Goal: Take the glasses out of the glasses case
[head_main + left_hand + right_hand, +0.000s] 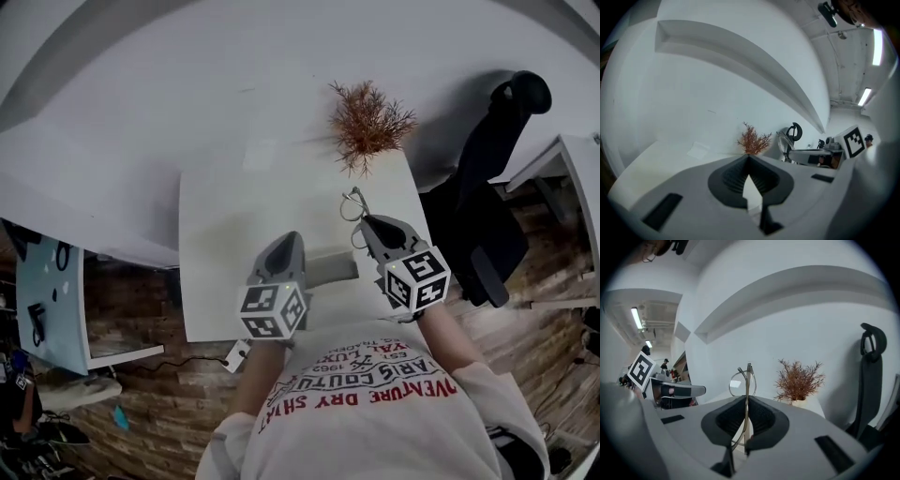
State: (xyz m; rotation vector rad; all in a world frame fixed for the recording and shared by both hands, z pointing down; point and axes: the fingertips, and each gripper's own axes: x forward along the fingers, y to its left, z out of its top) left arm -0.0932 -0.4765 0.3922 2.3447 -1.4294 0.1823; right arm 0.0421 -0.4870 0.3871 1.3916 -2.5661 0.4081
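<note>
My right gripper (367, 221) is shut on thin metal-framed glasses (353, 204) and holds them up in the air above the white table (220, 244). In the right gripper view the frame stands upright between the pads, with a round lens (741, 382) showing above the tips of the gripper (747, 398). My left gripper (289, 238) hangs beside it to the left, shut with nothing in it; its tips (749, 158) touch. A grey glasses case (331, 270) lies on the table between and below the two grippers, partly hidden. The left gripper view also catches the glasses (784, 142).
A dried reddish plant (368, 120) stands at the table's back right corner. A black office chair (489, 187) is right of the table. A white wall with a ledge runs behind. A pale sheet (698, 150) lies at the back of the table.
</note>
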